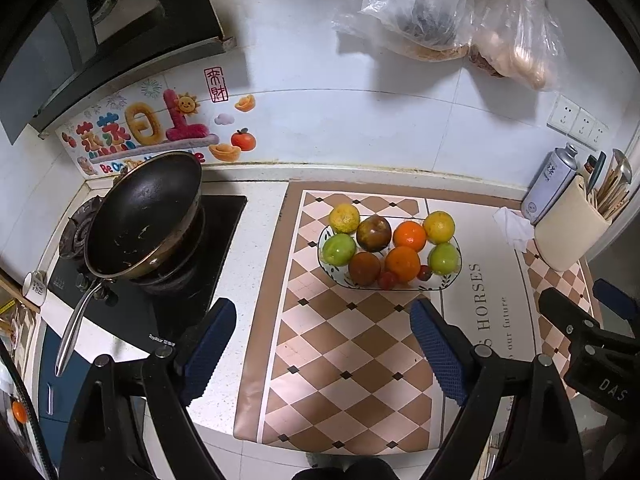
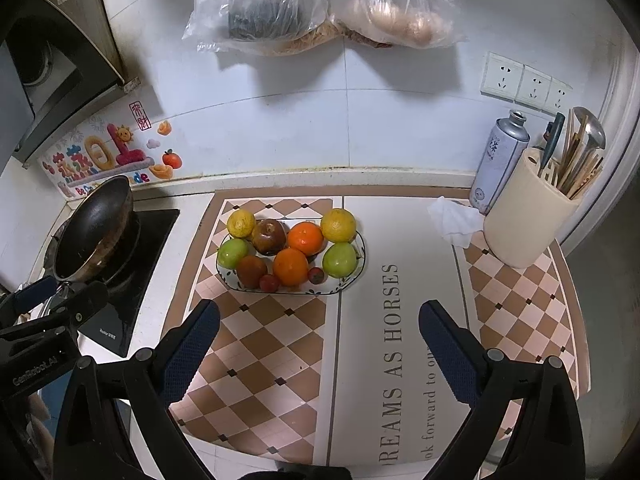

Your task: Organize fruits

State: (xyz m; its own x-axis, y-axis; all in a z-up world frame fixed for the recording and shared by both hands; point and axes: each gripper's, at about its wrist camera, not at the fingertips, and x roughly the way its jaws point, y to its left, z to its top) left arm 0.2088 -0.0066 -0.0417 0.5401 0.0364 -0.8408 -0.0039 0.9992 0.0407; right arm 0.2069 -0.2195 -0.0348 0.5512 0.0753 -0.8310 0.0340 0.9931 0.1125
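Both tools gape wide and empty: left tool (image 1: 324, 344), right tool (image 2: 320, 346), poised above the checkered mat (image 2: 264, 344) on the tabletop (image 1: 256, 240). Just beyond them, the plate (image 2: 352, 268) sits on the mat, piled with oranges, lemons, green fruits, dark apples. Behind it, the tiled wall (image 2: 280, 120).

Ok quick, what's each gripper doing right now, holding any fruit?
Left gripper: open, empty, short of the plate of fruit.
Right gripper: open, empty, fingers over the mat.

Wok (image 1: 144, 216), utensil holder (image 2: 524, 224), hanging bags (image 2: 320, 4)
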